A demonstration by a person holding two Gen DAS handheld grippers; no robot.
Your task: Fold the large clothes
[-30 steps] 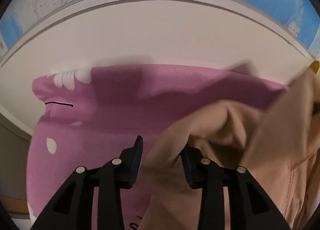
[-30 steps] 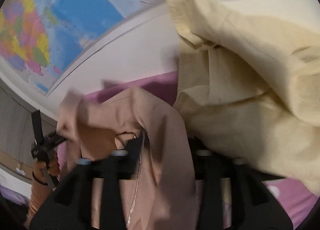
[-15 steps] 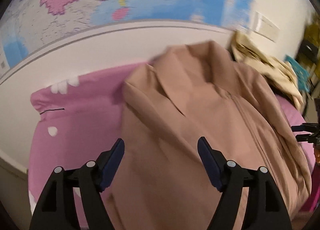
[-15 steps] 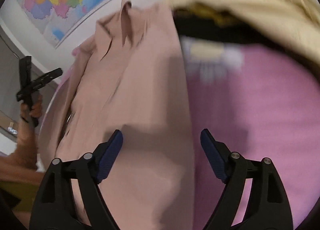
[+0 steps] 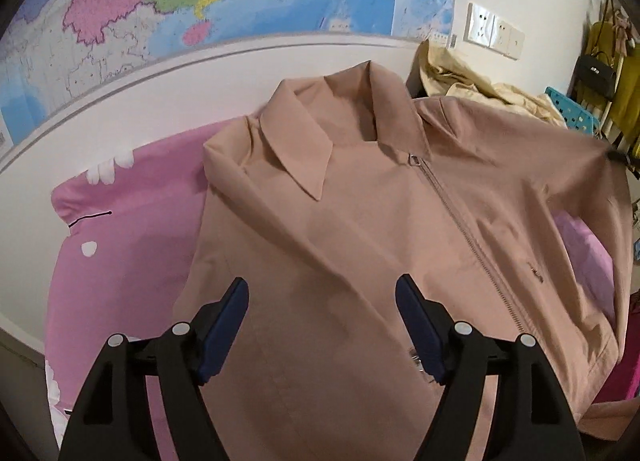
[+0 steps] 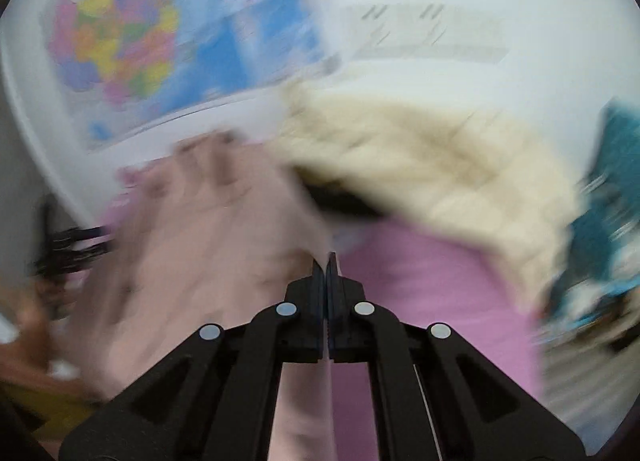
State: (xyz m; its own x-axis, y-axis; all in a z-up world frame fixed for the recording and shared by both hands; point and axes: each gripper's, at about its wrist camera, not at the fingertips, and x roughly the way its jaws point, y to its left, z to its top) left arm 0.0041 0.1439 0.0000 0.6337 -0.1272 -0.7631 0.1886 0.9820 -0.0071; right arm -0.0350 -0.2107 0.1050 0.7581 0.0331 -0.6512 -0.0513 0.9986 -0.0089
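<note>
Plainly saw a tan jacket [image 5: 340,221] spread front-up on a pink cover [image 5: 120,261], with its collar [image 5: 296,133] open and pointing toward the white wall. Noted the zip [image 5: 460,213] closed and running slantwise down the front. Found the near sleeve folded in across the chest as a long diagonal crease. Saw the far shoulder and sleeve raised off the cover at the right edge of the left view, toward a small dark shape there. Found the left tongs [image 5: 322,293] spread wide just above the jacket's lower front, gripping nothing, cloth showing plainly between the two blue pads. Found the right tongs [image 6: 327,261] pressed tight together at the border where the jacket [image 6: 192,241] met the pink cover [image 6: 420,281], seemingly pinching the jacket's edge, though heavy blur in that view left the cloth between the pads hard to make out. Spotted a crumpled cream garment [image 5: 480,93] heaped beyond the jacket against the wall, smeared but recognisable from the right side too [image 6: 420,149]. Noted a coloured map [image 5: 200,1] pinned on the wall above the cover.
</note>
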